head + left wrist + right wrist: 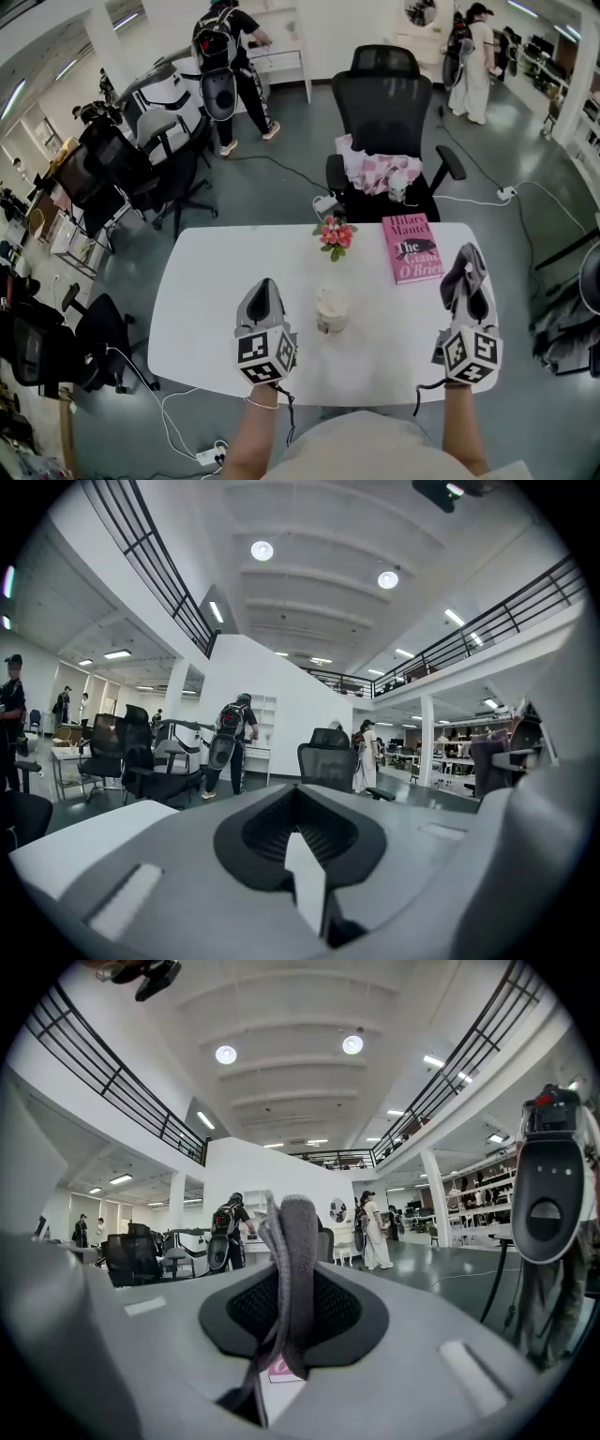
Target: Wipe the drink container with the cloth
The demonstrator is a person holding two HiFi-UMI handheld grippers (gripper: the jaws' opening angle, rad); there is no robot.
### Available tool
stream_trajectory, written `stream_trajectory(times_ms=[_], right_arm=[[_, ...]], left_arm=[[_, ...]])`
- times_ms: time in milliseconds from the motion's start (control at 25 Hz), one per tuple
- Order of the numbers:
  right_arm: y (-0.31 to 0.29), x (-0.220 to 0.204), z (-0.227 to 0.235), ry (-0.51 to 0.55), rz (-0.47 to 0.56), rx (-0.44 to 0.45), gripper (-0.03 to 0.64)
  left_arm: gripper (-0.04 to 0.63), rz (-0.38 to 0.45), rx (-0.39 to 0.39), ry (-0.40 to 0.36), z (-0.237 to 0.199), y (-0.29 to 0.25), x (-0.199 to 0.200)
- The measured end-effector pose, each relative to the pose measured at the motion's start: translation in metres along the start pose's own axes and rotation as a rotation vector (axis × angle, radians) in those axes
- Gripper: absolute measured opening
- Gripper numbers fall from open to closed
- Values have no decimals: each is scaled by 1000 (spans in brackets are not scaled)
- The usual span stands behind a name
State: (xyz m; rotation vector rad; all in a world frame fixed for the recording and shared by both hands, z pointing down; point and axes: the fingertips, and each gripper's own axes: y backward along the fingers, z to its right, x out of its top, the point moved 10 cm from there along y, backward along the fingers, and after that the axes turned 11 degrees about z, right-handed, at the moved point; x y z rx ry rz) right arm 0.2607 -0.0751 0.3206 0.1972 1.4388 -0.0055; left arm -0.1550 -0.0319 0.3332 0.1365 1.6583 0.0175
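The drink container (331, 310), a pale cup with a lid, stands upright near the middle of the white table (206, 309). My left gripper (264, 286) hovers just left of it, jaws shut with nothing between them; the left gripper view shows its jaws (300, 841) closed together. My right gripper (469, 267) is over the table's right end, well apart from the cup, and is shut on a grey cloth (463, 270). In the right gripper view the cloth (291, 1251) stands up folded between the jaws.
A pink book (411, 247) lies at the table's far right, and a small bunch of flowers (335, 234) stands at the far edge. Behind the table is a black office chair (386, 103) with pink fabric on its seat. People stand farther back. Cables run across the floor.
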Motion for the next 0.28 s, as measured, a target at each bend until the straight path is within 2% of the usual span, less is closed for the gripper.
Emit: stream_trajectory(times_ms=[280], right_arm=[[1,-1,3,-3,-6,1,69]], left_arm=[[0,-8,-11,-10,3,-1,-1]])
